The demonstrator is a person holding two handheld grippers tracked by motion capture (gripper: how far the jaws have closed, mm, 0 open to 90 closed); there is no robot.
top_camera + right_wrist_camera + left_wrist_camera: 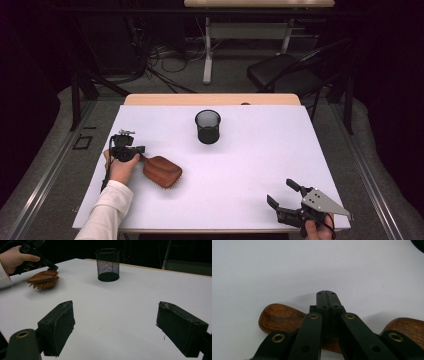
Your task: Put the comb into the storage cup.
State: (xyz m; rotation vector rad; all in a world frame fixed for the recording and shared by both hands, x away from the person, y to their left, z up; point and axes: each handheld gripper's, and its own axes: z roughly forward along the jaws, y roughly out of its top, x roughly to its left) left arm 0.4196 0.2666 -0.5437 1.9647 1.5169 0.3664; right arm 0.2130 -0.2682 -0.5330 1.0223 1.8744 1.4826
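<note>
The left gripper is closed, its two black jaws pressed together tip to tip in the left gripper view, with the narrow neck of the wooden brush lying under and between the linkage bars; the jaws appear clamped on the handle, though the exact contact is hidden beneath the jaws; the person's left hand wraps the gripper body, a white sleeve running back to the bottom edge of the high view; the brush rests on the white surface at its left side, the oval wooden head pointing right and toward the near edge, bristles facing down, as the right gripper view shows them splayed under the brown back; the brush handle end sits at the left gripper, the head just beyond it.

The right gripper hangs at the near right corner of the surface, its jaws spread wide apart with nothing between them, only bare white surface seen between the pads in the right gripper view; a grey three-cornered plate tops it, and the right hand holds it from below.

A black mesh cup stands upright near the far middle of the surface, well apart from both grippers and from the brush.
</note>
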